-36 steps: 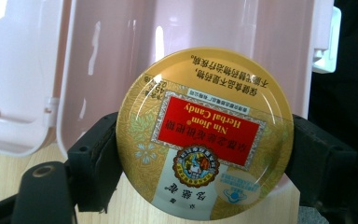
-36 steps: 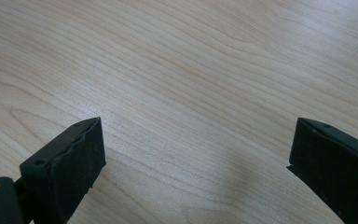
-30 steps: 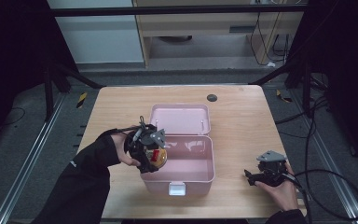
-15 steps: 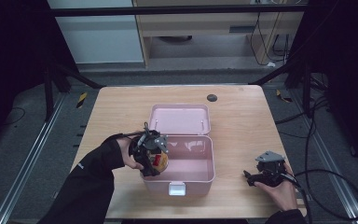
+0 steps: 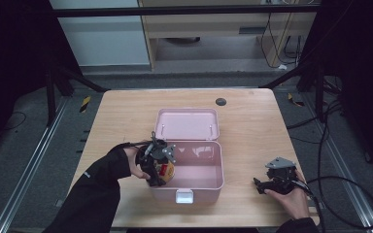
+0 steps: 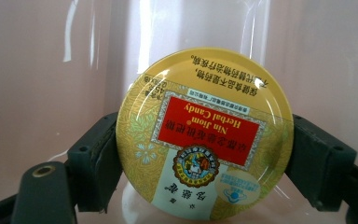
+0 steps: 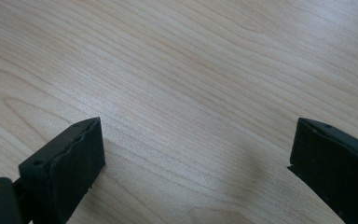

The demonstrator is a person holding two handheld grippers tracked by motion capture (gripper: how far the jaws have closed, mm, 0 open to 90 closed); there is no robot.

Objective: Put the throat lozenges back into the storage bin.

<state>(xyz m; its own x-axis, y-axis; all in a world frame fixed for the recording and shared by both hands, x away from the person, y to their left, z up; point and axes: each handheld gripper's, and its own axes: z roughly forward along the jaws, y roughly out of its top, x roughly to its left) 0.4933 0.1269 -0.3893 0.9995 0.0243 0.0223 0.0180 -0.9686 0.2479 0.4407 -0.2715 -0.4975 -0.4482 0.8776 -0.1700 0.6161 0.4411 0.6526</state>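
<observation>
The table (image 5: pixel 252 116) carries an open pink box (image 5: pixel 209 182), lid tipped back. Over the box's near-left corner the left hand-held gripper (image 5: pixel 159 167) clamps a round yellow candy tin (image 6: pixel 204 135) by its rim, the tin just inside the box walls. Well off to that gripper's right, the right hand-held gripper (image 5: pixel 267 184) rests on bare wood, jaws apart and empty. The risk — a smooth tin pinched edge-on could twist or slip out, or clip the box wall on its way down.

- the high view looked forward and down over the whole table (image 5: pixel 252 121).
- the left gripper view sat close, facing the pink box (image 5: pixel 194 145) interior.
- the right gripper view skimmed the same tabletop closely.
</observation>
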